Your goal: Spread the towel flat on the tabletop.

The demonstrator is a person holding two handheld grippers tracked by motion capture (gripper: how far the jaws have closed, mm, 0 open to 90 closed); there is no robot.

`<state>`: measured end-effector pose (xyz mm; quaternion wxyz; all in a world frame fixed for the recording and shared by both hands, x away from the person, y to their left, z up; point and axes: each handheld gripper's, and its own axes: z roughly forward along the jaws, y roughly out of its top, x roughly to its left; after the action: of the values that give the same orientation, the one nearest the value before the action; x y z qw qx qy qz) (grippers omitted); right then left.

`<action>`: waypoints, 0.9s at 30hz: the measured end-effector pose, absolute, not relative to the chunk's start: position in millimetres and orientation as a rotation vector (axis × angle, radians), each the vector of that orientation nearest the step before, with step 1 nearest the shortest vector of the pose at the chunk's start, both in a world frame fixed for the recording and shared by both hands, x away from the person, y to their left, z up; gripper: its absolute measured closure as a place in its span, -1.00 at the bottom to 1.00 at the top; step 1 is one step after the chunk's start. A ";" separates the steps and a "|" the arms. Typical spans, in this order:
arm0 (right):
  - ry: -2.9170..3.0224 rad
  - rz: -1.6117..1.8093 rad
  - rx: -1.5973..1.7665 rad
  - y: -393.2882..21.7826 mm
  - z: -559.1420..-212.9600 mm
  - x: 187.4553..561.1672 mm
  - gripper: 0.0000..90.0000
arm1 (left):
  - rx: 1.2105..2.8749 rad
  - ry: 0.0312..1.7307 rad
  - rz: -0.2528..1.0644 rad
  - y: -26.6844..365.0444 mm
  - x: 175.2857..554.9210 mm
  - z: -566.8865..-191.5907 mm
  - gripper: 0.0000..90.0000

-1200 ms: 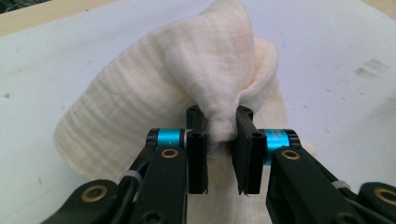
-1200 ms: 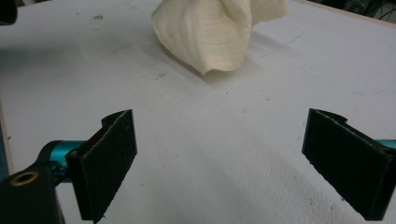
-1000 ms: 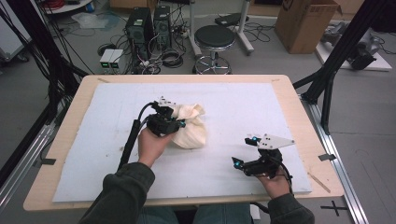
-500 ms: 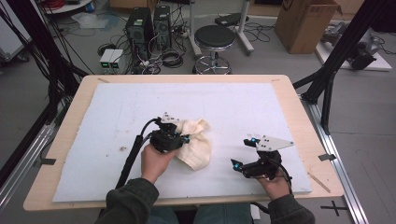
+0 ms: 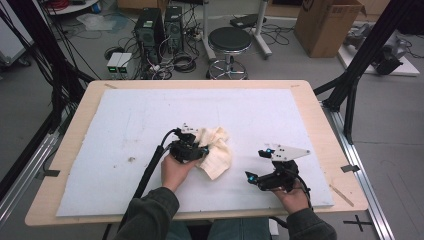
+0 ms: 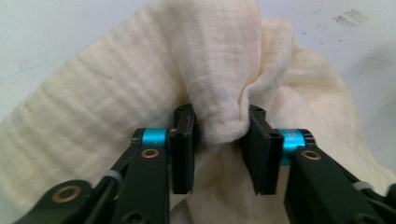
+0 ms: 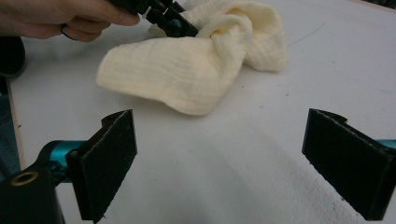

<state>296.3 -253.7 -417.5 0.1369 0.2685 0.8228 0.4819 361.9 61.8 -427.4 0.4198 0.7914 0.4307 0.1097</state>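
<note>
High view: we see the left gripper on the cream cloth, which sits bunched near the middle of the white mat on the table. Right gripper is off to the side, well apart from the cloth, nothing in it.

Left gripper view: jaws pinched on a thick fold of cloth, not fully closed; the fold fills the gap betw. the pads.

Right gripper view: jaws wide apart, empty, low over the mat; cloth lies ahead w/ the left gripper biting its top.

Risk, as we judge it: the grip is on a loose fold, prob. just the outer layers, so a lift could let the cloth slip out or drag.
</note>
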 end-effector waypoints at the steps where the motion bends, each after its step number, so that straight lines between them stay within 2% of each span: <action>1: 2.383 1.393 0.776 -253.3 -417.1 296.4 -0.79 | 1.982 1.059 0.276 62.2 360.6 -425.6 0.32; 4: 2.385 1.407 0.763 -250.6 -415.1 298.6 -0.79 | 1.978 1.018 0.287 65.9 356.3 -418.5 0.06; 7: 2.420 1.401 0.737 -241.5 -412.2 299.5 -0.79 | 1.954 0.978 0.301 73.1 349.2 -408.9 -0.10; 15: 2.457 1.415 0.678 -225.3 -406.7 300.9 -0.79 | 1.909 0.913 0.349 102.1 327.8 -393.3 -0.15; 17: 2.472 1.430 0.653 -219.9 -405.3 302.0 -0.67 | 1.903 0.909 0.364 110.3 321.8 -391.9 -0.15; 20: 2.501 1.439 0.611 -209.7 -404.5 303.5 -0.61 | 1.902 0.901 0.382 123.0 312.8 -391.4 -0.15; 25: 2.591 1.420 0.576 -192.4 -410.1 309.5 -0.29 | 1.905 0.888 0.397 139.6 298.6 -393.0 -0.15; 27: 2.624 1.393 0.572 -184.9 -414.3 313.2 -0.22 | 1.912 0.878 0.405 144.7 292.9 -394.7 -0.15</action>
<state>313.2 -184.9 -414.3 0.0580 0.1888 0.8659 0.4596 292.9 144.7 -394.7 0.4791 0.7832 0.3599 0.1658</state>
